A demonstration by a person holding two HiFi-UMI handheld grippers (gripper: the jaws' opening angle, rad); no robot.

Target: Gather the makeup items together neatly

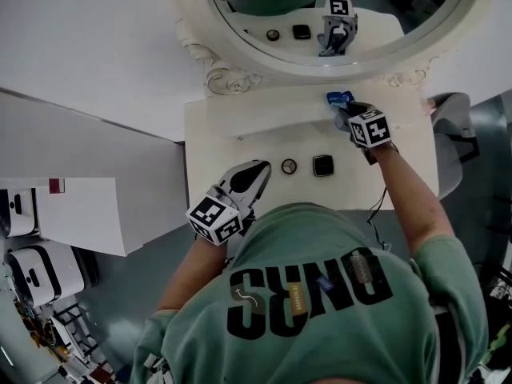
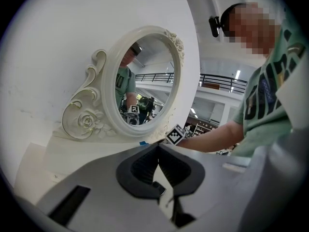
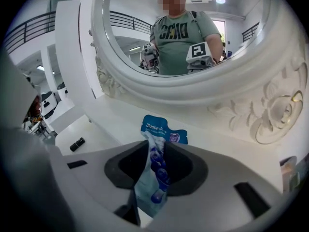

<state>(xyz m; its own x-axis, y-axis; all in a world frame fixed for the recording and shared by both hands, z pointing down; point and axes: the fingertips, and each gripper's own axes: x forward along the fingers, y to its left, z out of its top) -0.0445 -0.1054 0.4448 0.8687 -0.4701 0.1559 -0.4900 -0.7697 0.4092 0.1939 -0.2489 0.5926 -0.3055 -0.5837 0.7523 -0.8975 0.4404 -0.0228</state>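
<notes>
A blue sachet [image 1: 339,98] printed with blueberries is pinched between the jaws of my right gripper [image 1: 344,115] at the back right of the white vanity table [image 1: 232,126], just below the mirror frame. In the right gripper view the sachet [image 3: 155,175] stands upright between the pads, its blue top sticking out, and my right gripper [image 3: 157,151] is shut on it. A round compact [image 1: 289,166] and a square black compact [image 1: 323,166] lie side by side near the table's front edge. My left gripper [image 1: 258,171] hovers left of them, jaws together and empty [image 2: 158,148].
An ornate white oval mirror [image 1: 320,22] stands along the back of the table and reflects the compacts and my right gripper. A small black item [image 3: 77,144] lies far left in the right gripper view. White sheets [image 1: 80,210] and white devices [image 1: 40,270] lie left of the table.
</notes>
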